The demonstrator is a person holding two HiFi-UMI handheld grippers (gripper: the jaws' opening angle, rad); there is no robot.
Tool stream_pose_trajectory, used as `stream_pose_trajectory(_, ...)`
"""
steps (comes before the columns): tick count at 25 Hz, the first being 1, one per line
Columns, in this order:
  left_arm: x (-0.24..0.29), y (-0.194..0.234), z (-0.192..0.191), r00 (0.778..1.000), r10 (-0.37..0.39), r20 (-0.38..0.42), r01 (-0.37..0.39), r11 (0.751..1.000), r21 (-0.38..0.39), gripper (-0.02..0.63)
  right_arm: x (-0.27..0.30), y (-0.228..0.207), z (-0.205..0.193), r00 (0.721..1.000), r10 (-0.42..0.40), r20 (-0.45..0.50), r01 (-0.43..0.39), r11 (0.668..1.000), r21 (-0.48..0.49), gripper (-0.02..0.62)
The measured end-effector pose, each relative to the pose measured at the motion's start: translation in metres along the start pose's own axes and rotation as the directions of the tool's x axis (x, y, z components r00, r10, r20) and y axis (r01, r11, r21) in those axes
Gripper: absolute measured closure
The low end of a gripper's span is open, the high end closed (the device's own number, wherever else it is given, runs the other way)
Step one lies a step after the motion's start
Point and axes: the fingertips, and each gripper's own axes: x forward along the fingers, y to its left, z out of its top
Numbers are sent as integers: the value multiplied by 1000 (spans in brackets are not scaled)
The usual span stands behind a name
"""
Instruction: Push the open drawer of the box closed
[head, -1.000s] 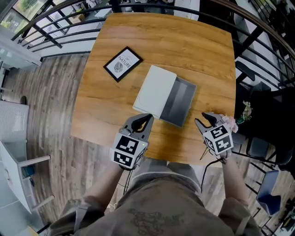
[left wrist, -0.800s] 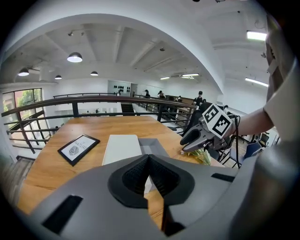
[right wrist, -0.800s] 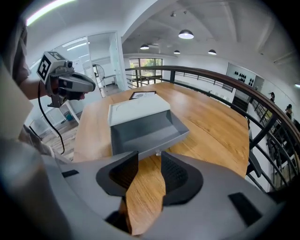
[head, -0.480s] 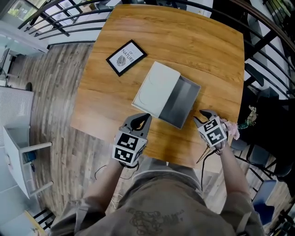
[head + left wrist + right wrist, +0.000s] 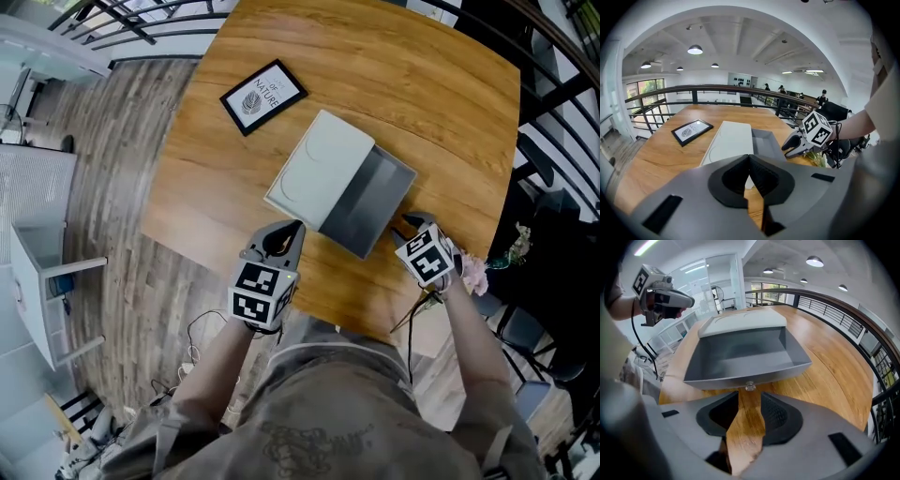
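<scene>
Right tongs point(image 5: 750, 397): jaws a little apart, with only bare wood showing in the gap. They aim straight at the drawer's front.
Knob point(image 5: 750, 386): small and metal, in the middle of the drawer front, just ahead of the right tongs' gap. Contact cannot be told.
Left tongs point(image 5: 750, 159): jaws pressed together, gripping nothing. They are held low over the near edge of the counter, with the tips close to the box's near corner.
Drawer point(image 5: 370, 202): grey and empty, pulled well out of the box on the person's right side, its front facing the right tongs.
Box point(image 5: 319, 178): white with a flat top, lying at an angle near the middle of the counter.
Framed print point(image 5: 262, 97): black-edged, flat on the wood beyond the box to the left, well apart from it.
Counter point(image 5: 422, 94): warm wood with rounded corners.
Flowers point(image 5: 473, 272): a pale pink cluster just beside the right hand, off the counter's edge.
Floor point(image 5: 103, 187): grey-brown planks to the left.
</scene>
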Motion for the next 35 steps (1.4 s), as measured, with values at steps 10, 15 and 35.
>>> stream_pose_trajectory(10, -6, 2, -22, 998, 62, -33, -64, 996, -60, 591, 18, 1, 5, 998, 55, -28, -57, 995, -76, 466)
stream_pose_trajectory(15, -13, 6, -29, 996, 82, -35, -85, 992, -93, 589, 19, 2, 6, 997, 54, -47, -58, 993, -100, 502)
stream_pose_trajectory(35, -37, 21, -44, 992, 117, -40, -121, 985, -127, 591, 41, 9, 75, 996, 71, 58, -65, 993, -98, 503)
